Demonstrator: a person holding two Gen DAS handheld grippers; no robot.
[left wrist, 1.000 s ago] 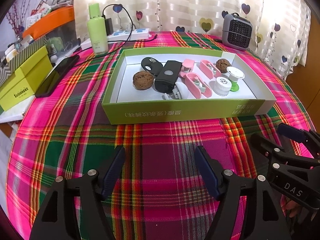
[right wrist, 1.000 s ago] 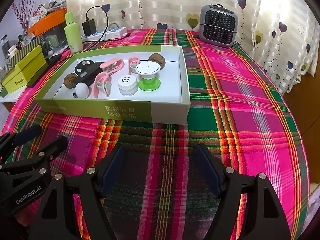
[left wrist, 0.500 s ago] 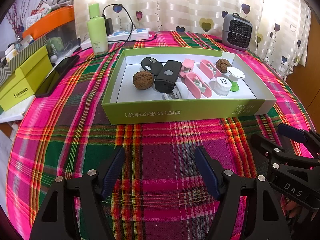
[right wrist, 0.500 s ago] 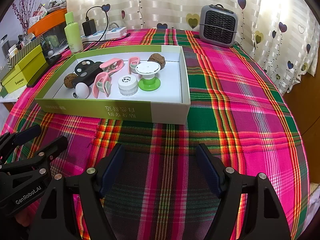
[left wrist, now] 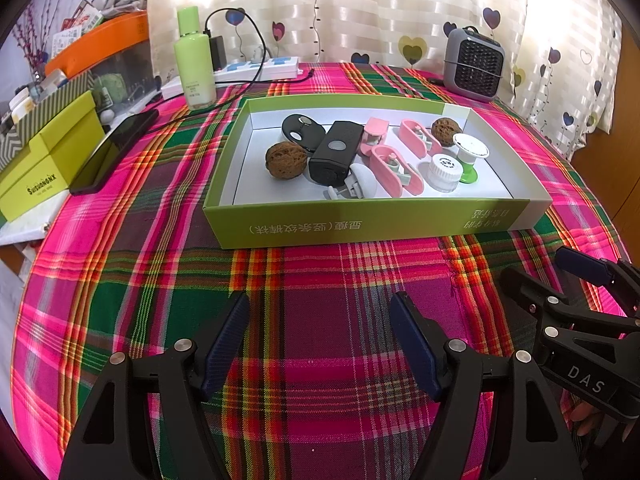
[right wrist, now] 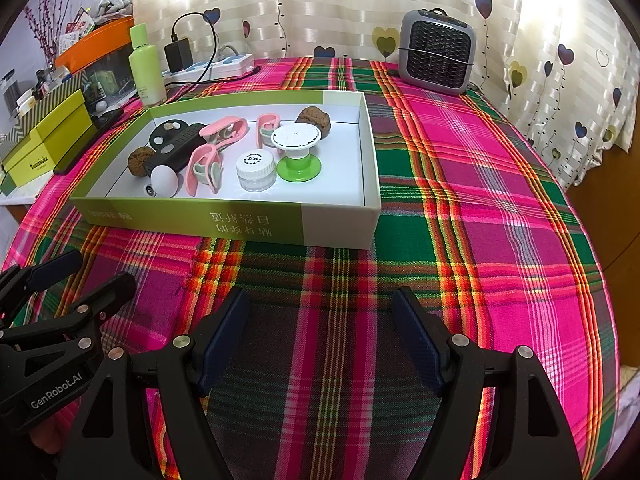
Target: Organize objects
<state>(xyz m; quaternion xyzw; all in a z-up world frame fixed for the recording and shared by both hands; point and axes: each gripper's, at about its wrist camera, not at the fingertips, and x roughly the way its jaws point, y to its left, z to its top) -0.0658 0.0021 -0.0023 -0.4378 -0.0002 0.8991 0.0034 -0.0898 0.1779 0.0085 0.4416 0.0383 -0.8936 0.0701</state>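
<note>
The left gripper (left wrist: 320, 320) angles downward above the plaid tablecloth (left wrist: 320, 272), jaws spread and empty. Beyond it, the green box (left wrist: 360, 224) holds the small objects (walnuts, pink clips, a jar). The right gripper (right wrist: 320, 316) hovers alongside, likewise tilted down, spread and empty.

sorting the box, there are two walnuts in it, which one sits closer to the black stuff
The walnut at the box's left end, touching the black rectangular device. The other walnut lies far right, behind the white-topped green spool.
</note>
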